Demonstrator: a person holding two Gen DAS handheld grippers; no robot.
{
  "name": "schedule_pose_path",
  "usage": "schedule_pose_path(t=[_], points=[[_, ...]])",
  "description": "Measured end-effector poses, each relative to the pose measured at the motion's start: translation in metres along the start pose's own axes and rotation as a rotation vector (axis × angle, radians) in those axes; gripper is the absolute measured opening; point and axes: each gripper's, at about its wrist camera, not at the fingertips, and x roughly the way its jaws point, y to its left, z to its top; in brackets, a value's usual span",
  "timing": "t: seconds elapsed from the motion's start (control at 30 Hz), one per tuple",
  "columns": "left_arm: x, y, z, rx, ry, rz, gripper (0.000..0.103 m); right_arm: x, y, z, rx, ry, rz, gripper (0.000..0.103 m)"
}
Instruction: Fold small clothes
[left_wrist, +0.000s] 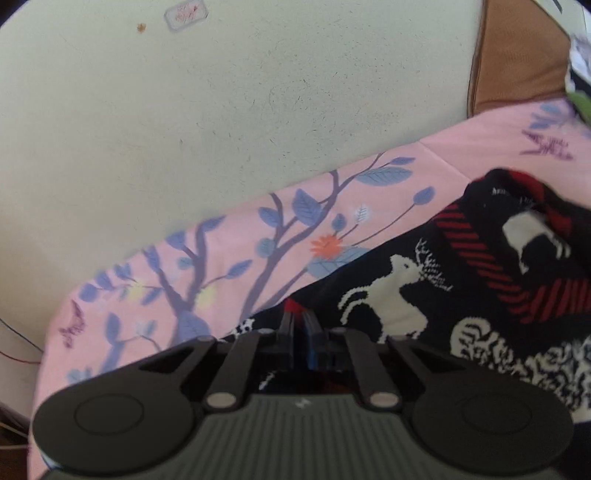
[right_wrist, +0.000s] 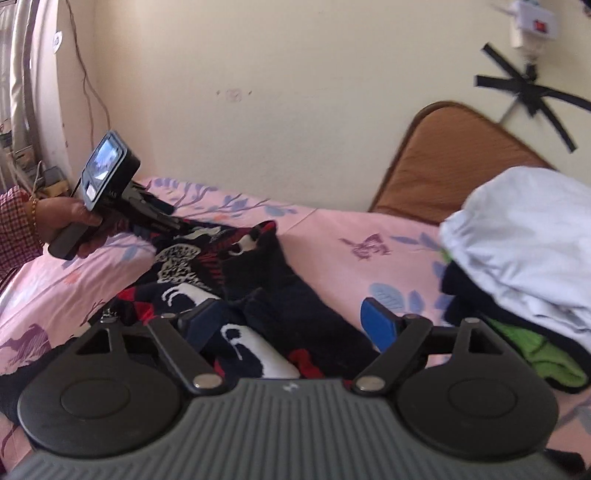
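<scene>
We have the patterned sweater (right_wrist: 236, 273) spread on the pink floral bedsheet (right_wrist: 332, 236), one gripper on it and one over it.

Our left gripper (left_wrist: 301, 325) has its jaws pinched together on the sweater's edge; our right gripper (right_wrist: 291, 325) hangs spread wide above it, gripping nothing. A pile of folded clothes (right_wrist: 524, 236) sits just right, with a brown cushion (right_wrist: 454, 155) against the wall (right_wrist: 280, 92) behind.

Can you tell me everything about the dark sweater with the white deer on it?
The sweater is dark knit with white deer, red stripes and speckled white patterns. It lies crumpled and partly spread on the pink flowery bedsheet. The left gripper is shut on its edge near a red trim. The right gripper hangs open over its other end, blue pads either side of the cloth.
</scene>
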Motion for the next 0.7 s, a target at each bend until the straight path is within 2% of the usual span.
schedule_pose_path(t=[0.03,0.07,0.1,0.13,0.3,0.43,0.57,0.63,0.67,0.7], points=[[-0.003,-0.01,-0.002,0.04,-0.021,0.024,0.005,0.01,0.002,-0.001,0.005,0.023,0.011,0.053],[-0.007,-0.011,-0.005,0.045,-0.031,0.03,0.005,0.019,-0.002,0.003,0.033,0.056,0.045,0.032],[-0.014,-0.006,-0.008,0.023,-0.043,0.021,0.005,0.018,-0.005,0.01,0.071,0.062,0.053,0.017],[-0.023,0.003,-0.011,-0.022,-0.062,0.004,0.005,0.012,-0.005,0.02,0.085,0.033,0.041,0.013],[-0.085,0.061,-0.033,-0.241,-0.183,-0.017,0.005,-0.06,0.003,0.062,0.031,-0.176,-0.023,0.012],[-0.149,0.099,-0.059,-0.377,-0.303,0.022,0.005,-0.109,0.021,0.095,-0.021,-0.322,-0.069,0.012],[-0.21,0.144,-0.081,-0.521,-0.417,0.1,0.002,-0.125,0.033,0.135,-0.07,-0.421,-0.085,0.012],[-0.223,0.161,-0.08,-0.537,-0.446,0.239,0.002,-0.112,0.028,0.156,-0.069,-0.423,-0.078,0.012],[-0.223,0.17,-0.076,-0.55,-0.444,0.261,0.002,-0.101,0.023,0.165,-0.067,-0.42,-0.076,0.012],[-0.217,0.18,-0.07,-0.579,-0.427,0.237,0.002,-0.088,0.018,0.175,-0.06,-0.411,-0.074,0.012]])
